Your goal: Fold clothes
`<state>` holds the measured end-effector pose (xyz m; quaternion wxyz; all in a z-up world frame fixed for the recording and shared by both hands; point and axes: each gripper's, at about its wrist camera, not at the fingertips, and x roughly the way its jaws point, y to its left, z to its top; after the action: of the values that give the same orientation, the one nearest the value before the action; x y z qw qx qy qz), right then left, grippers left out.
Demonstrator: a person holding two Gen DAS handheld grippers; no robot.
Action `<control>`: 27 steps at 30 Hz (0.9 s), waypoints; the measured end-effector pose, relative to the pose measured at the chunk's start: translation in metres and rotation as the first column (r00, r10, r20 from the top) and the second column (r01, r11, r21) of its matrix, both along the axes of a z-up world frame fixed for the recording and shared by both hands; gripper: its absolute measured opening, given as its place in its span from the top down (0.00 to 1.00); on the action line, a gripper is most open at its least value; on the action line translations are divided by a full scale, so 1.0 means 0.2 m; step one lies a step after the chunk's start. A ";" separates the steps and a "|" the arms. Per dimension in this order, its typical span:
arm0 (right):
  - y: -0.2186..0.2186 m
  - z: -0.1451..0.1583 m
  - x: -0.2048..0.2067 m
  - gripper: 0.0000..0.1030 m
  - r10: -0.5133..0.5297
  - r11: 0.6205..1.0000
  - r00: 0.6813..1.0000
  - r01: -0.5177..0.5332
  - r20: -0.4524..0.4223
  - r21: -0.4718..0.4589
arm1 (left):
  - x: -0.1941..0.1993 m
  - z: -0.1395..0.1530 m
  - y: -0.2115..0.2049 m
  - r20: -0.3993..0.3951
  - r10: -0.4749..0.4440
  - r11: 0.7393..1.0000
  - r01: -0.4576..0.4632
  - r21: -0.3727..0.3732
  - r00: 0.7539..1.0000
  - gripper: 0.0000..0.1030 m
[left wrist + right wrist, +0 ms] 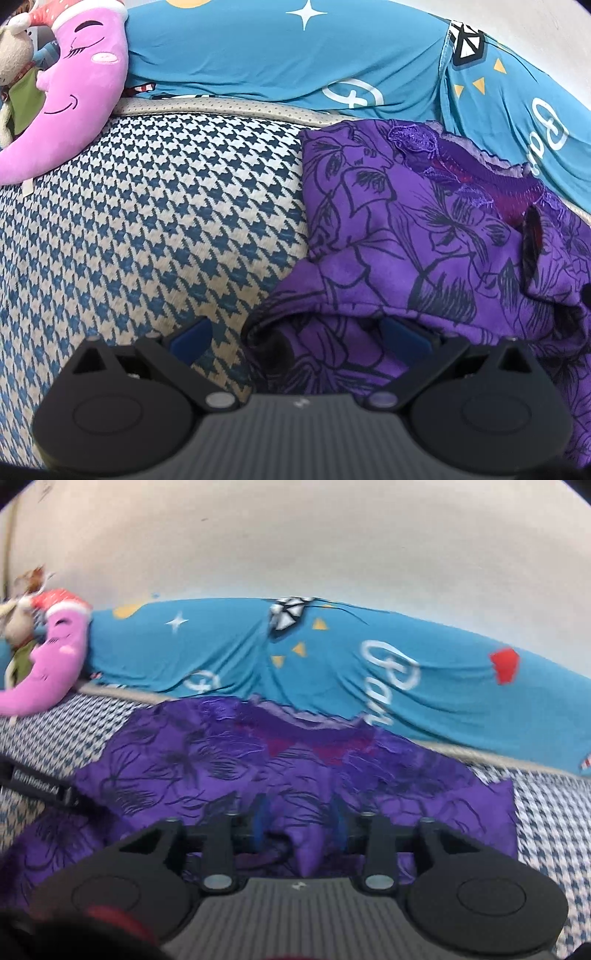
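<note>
Left wrist view: left claw [297, 338] spread wide at purple garment [424, 236] hem; right claw [300, 825] partly apart around a fabric fold, grip unclear.

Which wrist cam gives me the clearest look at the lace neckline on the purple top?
Left wrist: the lace neckline is sharp and close, with its scalloped edge visible. In the right wrist view the same neckline is centred but motion-blurred, so its detail is lost.
</note>
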<state>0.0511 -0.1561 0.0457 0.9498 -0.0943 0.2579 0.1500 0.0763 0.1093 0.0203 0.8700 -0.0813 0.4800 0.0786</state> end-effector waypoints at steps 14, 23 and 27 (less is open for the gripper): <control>0.25 -0.18 0.03 0.57 0.037 0.948 0.997 -0.015 0.065 -0.317 | 0.01 -0.02 0.00 -0.018 -0.008 1.000 0.007 -0.006 1.000 0.00; -0.03 0.06 -0.06 0.91 -0.279 0.955 0.957 0.285 0.083 -0.082 | 0.02 0.01 0.02 -0.008 -0.003 1.000 0.003 -0.002 1.000 0.00; -0.22 0.14 -0.12 0.91 -0.429 0.902 0.903 0.430 -0.029 0.032 | 0.01 0.01 0.01 -0.004 -0.003 1.000 0.003 0.004 1.000 0.00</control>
<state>0.0277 -0.2010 0.0731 0.9583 -0.0160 0.2795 -0.0570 0.0784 0.1118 0.0231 0.8692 -0.0786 0.4818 0.0783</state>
